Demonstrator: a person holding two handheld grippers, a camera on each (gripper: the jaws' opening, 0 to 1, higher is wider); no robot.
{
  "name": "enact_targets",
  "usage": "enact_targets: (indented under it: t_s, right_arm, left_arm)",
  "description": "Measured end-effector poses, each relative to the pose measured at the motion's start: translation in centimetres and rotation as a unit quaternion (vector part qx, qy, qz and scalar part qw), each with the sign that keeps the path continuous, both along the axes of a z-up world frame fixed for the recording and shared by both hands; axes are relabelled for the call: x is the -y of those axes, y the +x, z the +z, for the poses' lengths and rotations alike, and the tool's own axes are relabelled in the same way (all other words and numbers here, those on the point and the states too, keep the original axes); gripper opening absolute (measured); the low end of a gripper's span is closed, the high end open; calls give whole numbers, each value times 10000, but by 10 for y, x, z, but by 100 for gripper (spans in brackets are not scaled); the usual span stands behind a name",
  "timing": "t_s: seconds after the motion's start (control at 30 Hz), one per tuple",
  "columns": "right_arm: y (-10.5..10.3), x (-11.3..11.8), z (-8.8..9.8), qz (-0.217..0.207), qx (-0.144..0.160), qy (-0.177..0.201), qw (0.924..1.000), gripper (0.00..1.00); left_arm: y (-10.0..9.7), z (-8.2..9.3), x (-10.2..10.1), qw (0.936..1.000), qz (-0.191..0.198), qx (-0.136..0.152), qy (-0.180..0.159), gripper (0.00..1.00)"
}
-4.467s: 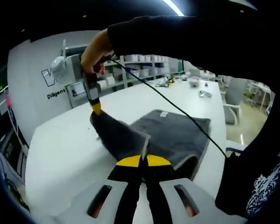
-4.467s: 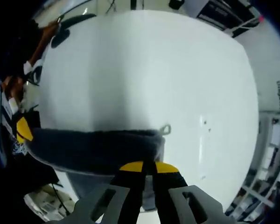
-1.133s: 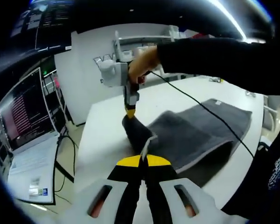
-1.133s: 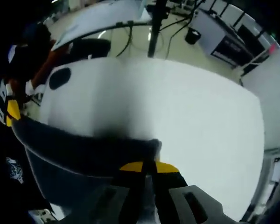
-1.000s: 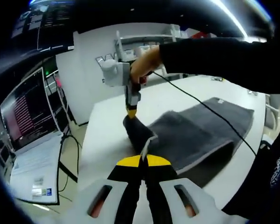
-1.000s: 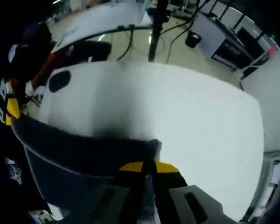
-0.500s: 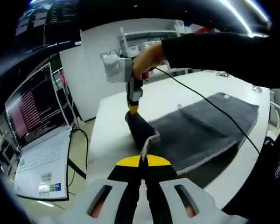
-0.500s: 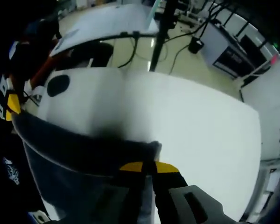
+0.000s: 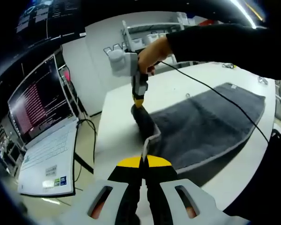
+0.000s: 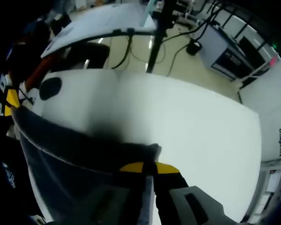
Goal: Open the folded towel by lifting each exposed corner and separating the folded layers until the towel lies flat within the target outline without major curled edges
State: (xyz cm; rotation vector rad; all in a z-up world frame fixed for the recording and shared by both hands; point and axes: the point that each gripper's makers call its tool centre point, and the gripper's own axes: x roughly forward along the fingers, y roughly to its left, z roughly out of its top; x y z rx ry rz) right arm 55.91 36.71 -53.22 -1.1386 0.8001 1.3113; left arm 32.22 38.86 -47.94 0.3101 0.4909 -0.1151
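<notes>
Corners of the dark grey terry towel [image 9: 201, 126] were clamped in our left gripper [image 9: 143, 160] and right gripper [image 10: 149, 166], its body beyond the jaws on the white table [image 10: 187, 126]. Mid-unfolding, we judged; next, draw taut and lower flat.

Light: we see a ceiling strip lamp [image 9: 243, 8] glaring in the left gripper view.
Surface [image 10: 187, 126]: we find it washed out white.
Shadow: we note a soft dark smudge beside the towel [image 10: 84, 154].
Edges: we see strong fisheye bending, dim margins.
</notes>
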Motion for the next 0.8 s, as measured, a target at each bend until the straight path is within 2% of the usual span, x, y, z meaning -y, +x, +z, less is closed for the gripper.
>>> enact_targets:
  t_s: [0.4,0.57,0.8]
  right_arm:
    - [-1,-16,-10,-18,18,183,9998,3]
    - [-2,-28,-13,-42,20,280,9996,3]
    - [-7,-42,-22,-75,28,363,9993,3]
  left_arm:
    - [-8,-6,-5,9999,111,-75,-95,1]
    - [-12,-16,-12,9996,190,-146,-160,1]
    - [-20,-28,-10,9991,270,-235,-233,1]
